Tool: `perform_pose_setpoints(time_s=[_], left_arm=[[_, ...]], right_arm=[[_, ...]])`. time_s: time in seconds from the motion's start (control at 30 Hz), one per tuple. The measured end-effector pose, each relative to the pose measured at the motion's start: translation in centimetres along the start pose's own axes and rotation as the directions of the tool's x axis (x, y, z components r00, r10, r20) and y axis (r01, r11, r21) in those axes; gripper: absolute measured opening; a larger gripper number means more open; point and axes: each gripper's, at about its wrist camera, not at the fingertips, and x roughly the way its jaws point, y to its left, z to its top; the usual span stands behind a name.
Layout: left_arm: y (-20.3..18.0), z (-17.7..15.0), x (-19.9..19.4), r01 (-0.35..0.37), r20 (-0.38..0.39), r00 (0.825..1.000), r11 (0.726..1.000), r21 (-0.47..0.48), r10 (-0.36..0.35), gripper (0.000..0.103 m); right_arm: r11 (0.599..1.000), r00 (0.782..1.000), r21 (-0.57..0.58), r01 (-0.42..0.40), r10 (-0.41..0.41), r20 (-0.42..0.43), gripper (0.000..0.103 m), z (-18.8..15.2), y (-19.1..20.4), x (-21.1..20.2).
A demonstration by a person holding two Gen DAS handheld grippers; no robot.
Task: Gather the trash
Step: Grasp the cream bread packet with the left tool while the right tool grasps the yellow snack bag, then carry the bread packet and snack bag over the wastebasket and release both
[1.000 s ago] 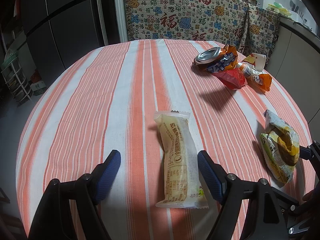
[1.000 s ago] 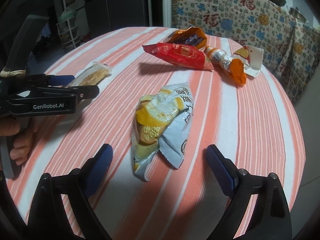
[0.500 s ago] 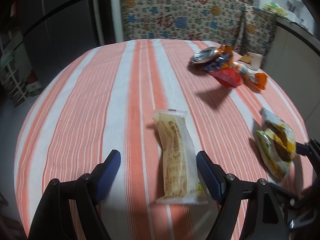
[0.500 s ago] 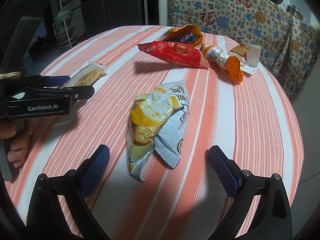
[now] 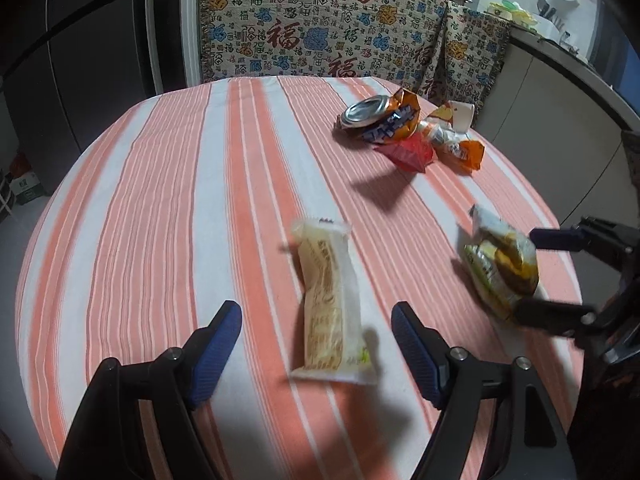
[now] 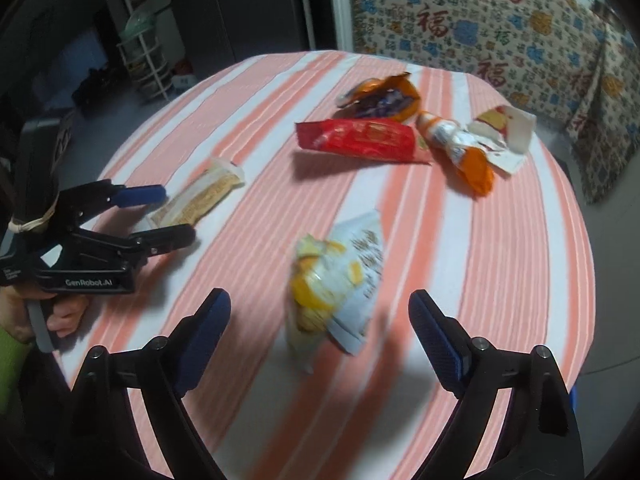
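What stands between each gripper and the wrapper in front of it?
Nothing visible. The cream wrapper lies on bare cloth between the left gripper's closing jaws; the crumpled yellow bag lies likewise before the right gripper. Neither is touched yet.

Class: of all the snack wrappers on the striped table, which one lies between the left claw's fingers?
The long pale yellow wrapper. It lies alone, lengthwise between the closing, not yet touching fingers of the left claw; the others lie further right.
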Motion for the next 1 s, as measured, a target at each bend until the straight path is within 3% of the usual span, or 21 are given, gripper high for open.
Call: perform_pose_setpoints(time_s=[0.03, 0.07, 0.1, 0.2, 0.27, 0.4, 0.7, 1.0], left_arm=[[-0.2, 0.3, 0.2, 0.005, -0.014, 1.000, 1.000, 0.001, -0.005, 0.056], [-0.4, 0.4, 0.6, 0.001, -0.035, 0.999, 1.000, 0.008, -0.001, 0.030], [-0.3, 0.5, 0.9, -0.001, -0.053, 0.999, 1.000, 0.014, 0.002, 0.021], [-0.8, 0.3, 0.7, -0.042, -0.041, 0.998, 0.999, 0.032, 0.043, 0.018], [-1.4, 0.1, -0.1, -0.044, -0.016, 0.999, 0.999, 0.029, 0.044, 0.017], [-4.0, 0.3, -1.5, -0.040, 0.020, 0.999, 0.998, 0.049, 0.039, 0.017], [-14.0, 1.8, -2.9, 0.045, 0.046, 0.998, 0.988, 0.145, -0.052, 0.017], [-25.1, 3.0, -1.5, 0.191, 0.007, 0.980, 0.952, 0.240, -0.198, 0.017]], right_arm=[[1.000, 1.000, 0.000, 0.018, -0.018, -0.019, 0.080, 0.4, 0.3, 0.6], [0.999, 0.998, 0.004, 0.045, -0.045, -0.036, 0.071, 0.7, 0.3, 1.2], [0.997, 0.996, 0.007, 0.072, -0.072, -0.050, 0.046, 0.8, 0.2, 1.6], [0.998, 0.999, 0.059, 0.030, -0.027, -0.037, 0.030, 0.6, -0.8, 1.0], [0.996, 1.000, 0.087, 0.007, -0.005, -0.019, 0.027, 0.1, -1.6, 0.0], [0.992, 1.000, 0.122, 0.004, -0.006, 0.017, 0.026, -0.9, -3.0, -2.1], [0.976, 0.996, 0.219, 0.009, -0.028, 0.081, 0.026, -3.6, -8.0, -7.9], [0.941, 0.985, 0.325, 0.097, -0.137, 0.102, 0.026, -7.6, -15.0, -13.9]])
